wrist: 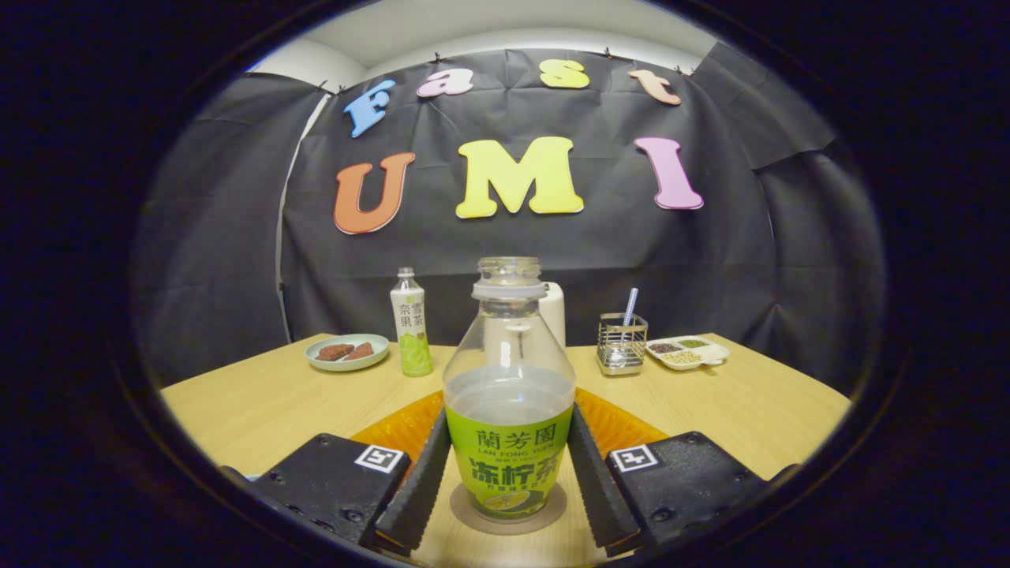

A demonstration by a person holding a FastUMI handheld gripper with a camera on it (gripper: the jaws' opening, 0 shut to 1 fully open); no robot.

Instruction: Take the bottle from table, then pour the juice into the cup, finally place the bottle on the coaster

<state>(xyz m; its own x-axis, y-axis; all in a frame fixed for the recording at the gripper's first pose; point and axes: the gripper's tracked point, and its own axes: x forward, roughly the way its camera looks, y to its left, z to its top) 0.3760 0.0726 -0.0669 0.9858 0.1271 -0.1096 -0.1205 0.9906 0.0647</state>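
bottle (pixel 509 394) of clear plastic with a green label, uncapped and upright, stands on a round brown coaster (pixel 552 509) on the pale wooden table (pixel 252 402); clear liquid fills it to roughly the top of the label. gripper (pixel 509 481) sits with one finger (pixel 417 489) on each side of the bottle, both close against the label; whether they press on it or have let go cannot be told. directly behind the bottle lies an orange ribbed mat (pixel 623 422), showing on both sides of it. further behind the bottle stands a white cup (pixel 555 312), mostly hidden by the bottle's neck. beyond the bottle and to one side stands a small capped bottle with a white and green label (pixel 412 323), and past that a pale green plate holding brown pieces (pixel 347 352). beyond the bottle on the other side stands a square wire holder with a striped straw (pixel 622 341), and next to it a white divided dish of grains (pixel 686 352).
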